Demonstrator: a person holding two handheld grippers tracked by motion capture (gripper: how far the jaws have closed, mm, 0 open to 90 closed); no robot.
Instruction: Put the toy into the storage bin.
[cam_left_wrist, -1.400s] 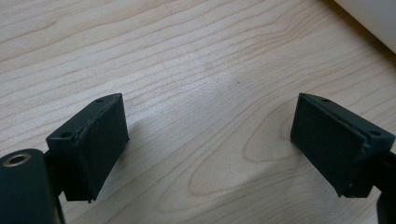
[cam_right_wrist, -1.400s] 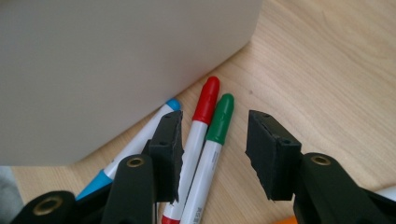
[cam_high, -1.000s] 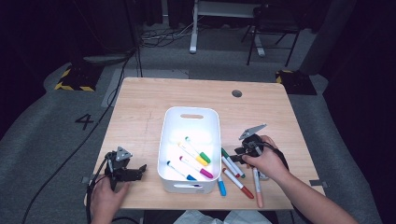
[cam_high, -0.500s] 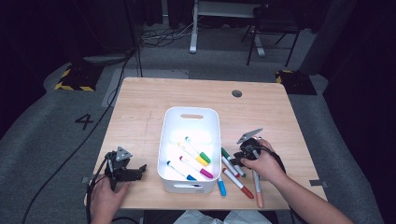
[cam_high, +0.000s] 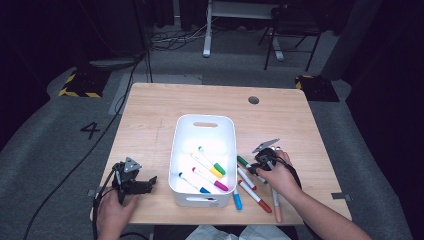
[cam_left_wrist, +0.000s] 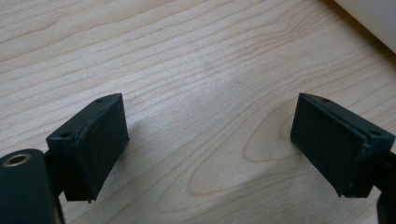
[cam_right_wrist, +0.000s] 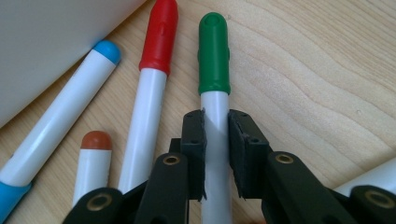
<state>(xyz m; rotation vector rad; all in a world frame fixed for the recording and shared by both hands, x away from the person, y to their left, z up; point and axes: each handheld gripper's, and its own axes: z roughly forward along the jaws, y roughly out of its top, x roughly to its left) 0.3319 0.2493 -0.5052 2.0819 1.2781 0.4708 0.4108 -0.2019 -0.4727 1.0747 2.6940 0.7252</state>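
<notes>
Pale wooden table (cam_high: 160, 115), dark room behind. Green-capped marker (cam_right_wrist: 214, 88): white barrel, lying flat just right of the white bin (cam_high: 202, 130), cap pointing toward it. Your right gripper (cam_right_wrist: 215, 140) has just closed its jaws onto the barrel. Your left gripper (cam_left_wrist: 210, 140), left of the bin, gapes empty.

A pale wooden surface (cam_high: 165, 107) carries a white bin (cam_high: 186, 145) near its middle. Just right of the bin, loose markers lie on the wood: a green-capped marker (cam_high: 243, 161), a red-capped marker (cam_high: 254, 196), a blue-capped marker (cam_high: 237, 200) and a brown-capped marker (cam_high: 276, 207).
</notes>
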